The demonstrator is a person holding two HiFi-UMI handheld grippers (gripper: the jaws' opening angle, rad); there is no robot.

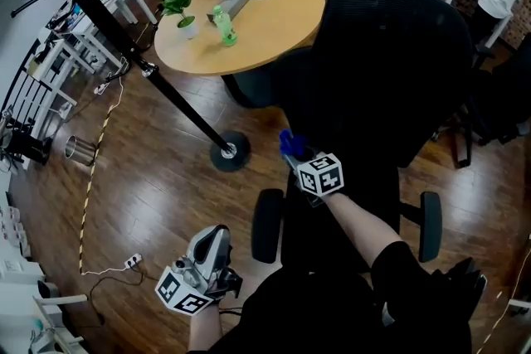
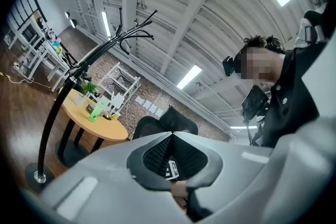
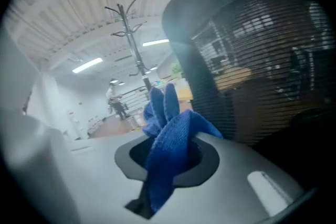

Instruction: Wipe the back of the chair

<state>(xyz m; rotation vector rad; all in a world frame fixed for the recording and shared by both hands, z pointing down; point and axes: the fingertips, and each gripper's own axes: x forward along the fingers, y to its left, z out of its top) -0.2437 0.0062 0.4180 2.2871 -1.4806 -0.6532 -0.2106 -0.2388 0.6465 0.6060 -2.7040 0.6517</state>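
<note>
hanging low at the near left, the left gripper (image 1: 207,254) has its jaws pressed together on nothing. farther in, the right gripper (image 1: 294,152) pinches a blue cloth (image 3: 170,139) right at the left edge of the black chair back (image 1: 390,70). a coat stand base (image 1: 230,152) sits just left of it, and a round table (image 1: 265,25) with a plant (image 1: 177,6) lies beyond.

chair (image 1: 390,70): black office chair, mesh back upright, seen from behind, an armrest at each side | blue cloth (image 3: 168,149): bunched, folds sticking up, pinched between the right gripper (image 1: 300,162) fingers, at the chair back's left edge, contact unclear
</note>
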